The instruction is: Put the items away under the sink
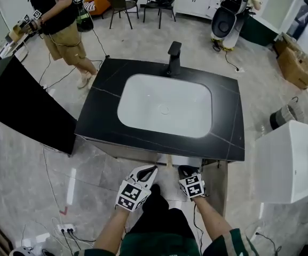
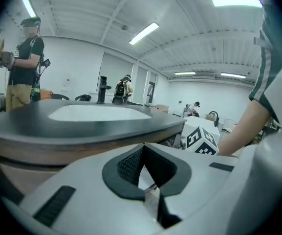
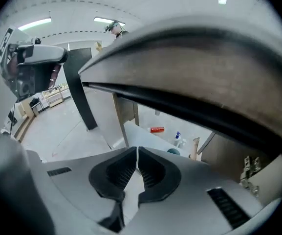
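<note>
The sink unit has a black countertop (image 1: 226, 116), a white basin (image 1: 164, 105) and a black faucet (image 1: 173, 57). Both grippers hang at its front edge. My left gripper (image 1: 149, 170) (image 2: 143, 147) is shut and holds nothing; it looks level across the countertop (image 2: 82, 124). My right gripper (image 1: 184, 169) (image 3: 138, 151) is shut and empty too, and points down under the counter edge (image 3: 204, 89). Inside the cabinet, on a white shelf (image 3: 138, 133), lie a red item (image 3: 156, 129), a small spray bottle (image 3: 178, 139) and a teal round thing (image 3: 174, 152).
An open cabinet door with hinges (image 3: 248, 177) stands at the right. A black panel (image 1: 25, 111) leans left of the unit, a white cabinet (image 1: 290, 161) stands right of it. A person (image 1: 63, 20) stands at the back left. Cables and a power strip (image 1: 65, 228) lie on the floor.
</note>
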Demonstrator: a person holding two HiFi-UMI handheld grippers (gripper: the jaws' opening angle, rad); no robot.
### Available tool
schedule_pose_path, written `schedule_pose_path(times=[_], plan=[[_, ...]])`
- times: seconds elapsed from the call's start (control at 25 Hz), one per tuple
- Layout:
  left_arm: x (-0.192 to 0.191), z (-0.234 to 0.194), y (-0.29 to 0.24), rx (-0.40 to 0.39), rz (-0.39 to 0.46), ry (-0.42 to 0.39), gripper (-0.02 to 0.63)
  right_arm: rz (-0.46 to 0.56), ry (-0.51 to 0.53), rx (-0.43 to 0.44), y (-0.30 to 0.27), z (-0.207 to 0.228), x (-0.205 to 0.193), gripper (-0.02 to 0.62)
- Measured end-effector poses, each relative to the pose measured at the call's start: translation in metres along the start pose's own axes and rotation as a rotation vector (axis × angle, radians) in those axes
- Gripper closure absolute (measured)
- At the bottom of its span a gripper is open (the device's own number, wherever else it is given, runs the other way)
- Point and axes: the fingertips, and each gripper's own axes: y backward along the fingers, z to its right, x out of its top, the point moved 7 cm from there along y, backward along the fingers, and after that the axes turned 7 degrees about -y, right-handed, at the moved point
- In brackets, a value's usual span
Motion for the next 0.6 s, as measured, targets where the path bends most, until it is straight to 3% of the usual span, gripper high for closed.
schedule_pose_path(times=[0.32,0.6], plan=[[0.118,0.028,0.049,-0.010,0.005,-0.001,0.597,0.050,-0.084,0.022,0.121,-0.031,0.060,0.549],[0.164,0.053,0.081,0.004,0.000,-0.013,0.597,0.157,-0.144,-0.023,0.198,-0.042,0.095,0.549]])
